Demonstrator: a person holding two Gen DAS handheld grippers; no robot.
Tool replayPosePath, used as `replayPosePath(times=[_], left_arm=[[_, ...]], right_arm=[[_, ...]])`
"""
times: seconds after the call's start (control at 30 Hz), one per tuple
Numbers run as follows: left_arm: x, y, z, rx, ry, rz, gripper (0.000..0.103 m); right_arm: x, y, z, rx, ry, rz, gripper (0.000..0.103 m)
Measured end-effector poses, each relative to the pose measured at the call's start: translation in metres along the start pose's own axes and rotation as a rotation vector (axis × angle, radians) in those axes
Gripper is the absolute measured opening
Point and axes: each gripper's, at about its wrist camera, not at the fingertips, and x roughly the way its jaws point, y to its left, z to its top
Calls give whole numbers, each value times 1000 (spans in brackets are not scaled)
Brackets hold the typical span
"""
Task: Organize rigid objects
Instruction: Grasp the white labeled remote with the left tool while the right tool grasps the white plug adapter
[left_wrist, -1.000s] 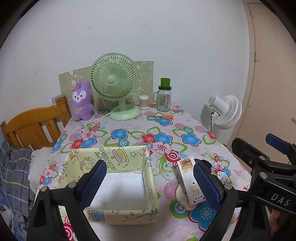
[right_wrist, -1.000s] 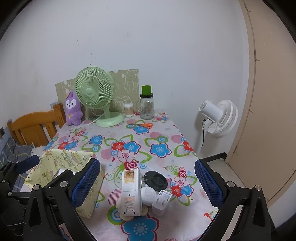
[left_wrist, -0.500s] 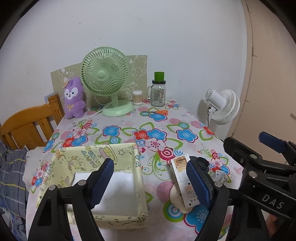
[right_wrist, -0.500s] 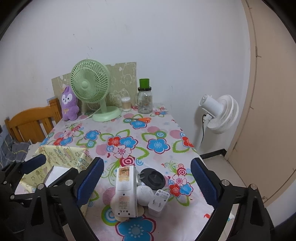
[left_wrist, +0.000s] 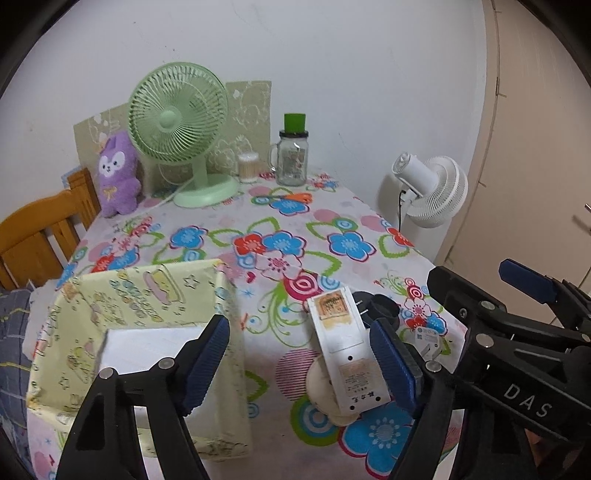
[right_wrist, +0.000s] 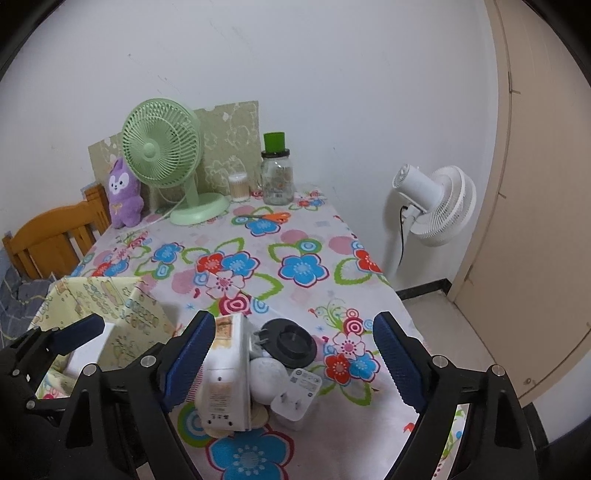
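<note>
A pile of small rigid things lies at the table's near edge: a white rectangular device, a black round lid, a white round piece and a white plug adapter. A yellow patterned box with a white bottom sits to their left. My left gripper is open and empty, above the gap between box and device. My right gripper is open and empty, straddling the pile from above.
At the back of the floral tablecloth stand a green desk fan, a purple plush, a cotton-swab jar and a glass jar with green lid. A white floor fan stands right; a wooden chair left.
Both grippers have moved forward and lower toward the pile, so the objects look larger. Both stay open and empty. Nothing on the table has moved.
</note>
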Motion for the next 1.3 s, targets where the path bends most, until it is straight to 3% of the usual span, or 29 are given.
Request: replayPosePath(times=[0.43,0.6,0.83,1.13,1.3], left_arm=[[37,-20,-5,5,93,-47,74],[43,-28,-6,57,66,29,72],[56,-36,-7,53,112,-48,70],[79,-39,-19,27,197,-70,62],[80,-42,-24,27,181,-64,60]], right_arm=[[31,-16,-10,11,60,-6,84],[44,-20,-16,16,92,-6,84],[52,-24,-17,30,110,2,84],[70,-28,-29,40,170,-2,84],[80,-29,-37,76,216,2,84]])
